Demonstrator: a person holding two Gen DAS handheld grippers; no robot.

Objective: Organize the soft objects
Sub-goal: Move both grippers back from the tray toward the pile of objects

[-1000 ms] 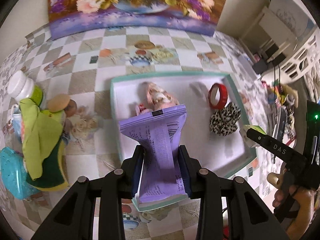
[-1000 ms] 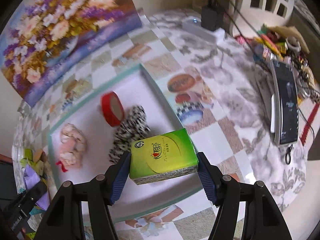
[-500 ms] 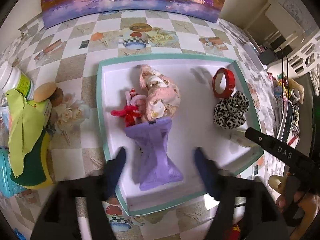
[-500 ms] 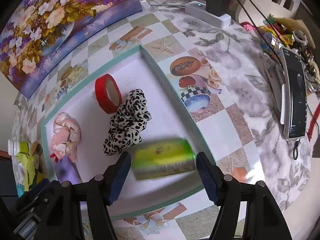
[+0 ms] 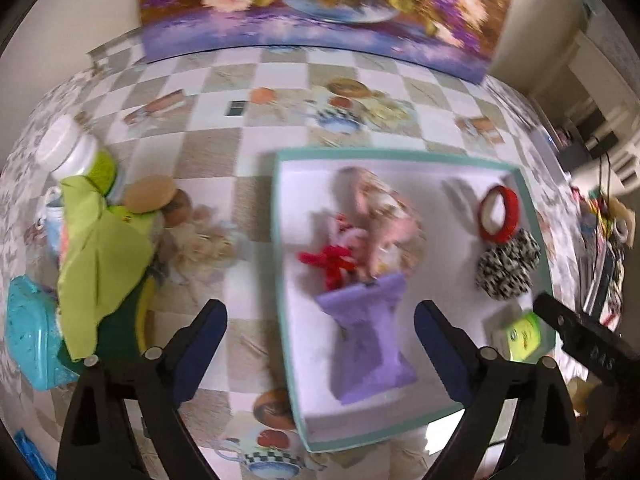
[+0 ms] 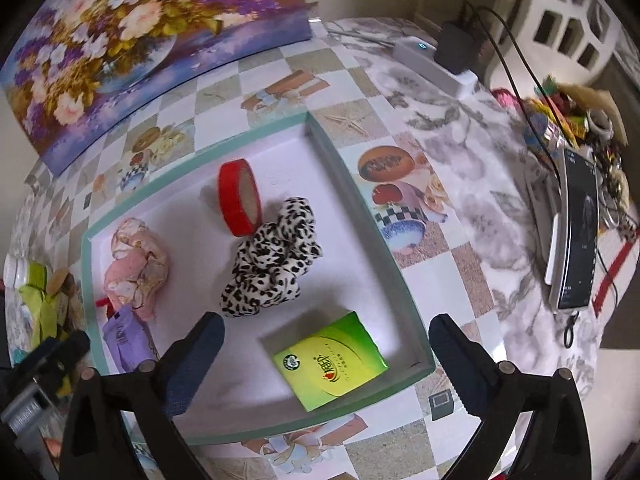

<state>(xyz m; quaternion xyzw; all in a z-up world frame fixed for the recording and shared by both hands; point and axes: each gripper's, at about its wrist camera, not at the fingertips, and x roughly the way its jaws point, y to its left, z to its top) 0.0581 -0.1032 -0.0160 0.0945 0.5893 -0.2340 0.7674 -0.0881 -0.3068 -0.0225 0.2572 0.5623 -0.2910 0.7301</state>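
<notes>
A white tray with a teal rim (image 5: 280,240) (image 6: 352,200) lies on the checked tablecloth. In it lie a purple tissue pack (image 5: 366,344) (image 6: 124,340), a green tissue pack (image 6: 330,362) (image 5: 520,336), a leopard scrunchie (image 6: 272,256) (image 5: 508,268), a pink floral cloth (image 6: 136,268) (image 5: 384,216), a red bow (image 5: 330,264) and a red tape roll (image 6: 238,198) (image 5: 498,214). My left gripper (image 5: 320,340) is open and empty above the tray's left rim. My right gripper (image 6: 326,356) is open and empty above the green pack.
Left of the tray stand a white-capped bottle (image 5: 70,148), a lime cloth (image 5: 96,256), a teal item (image 5: 28,336) and a tan puff (image 5: 150,196). A flower painting (image 6: 140,40) leans at the back. A power strip (image 6: 432,64), a phone (image 6: 580,232) and clutter lie right.
Both grippers have opened. The purple pack and the green pack dropped out of the jaws and now lie in the tray. The left gripper has shifted left and back.
</notes>
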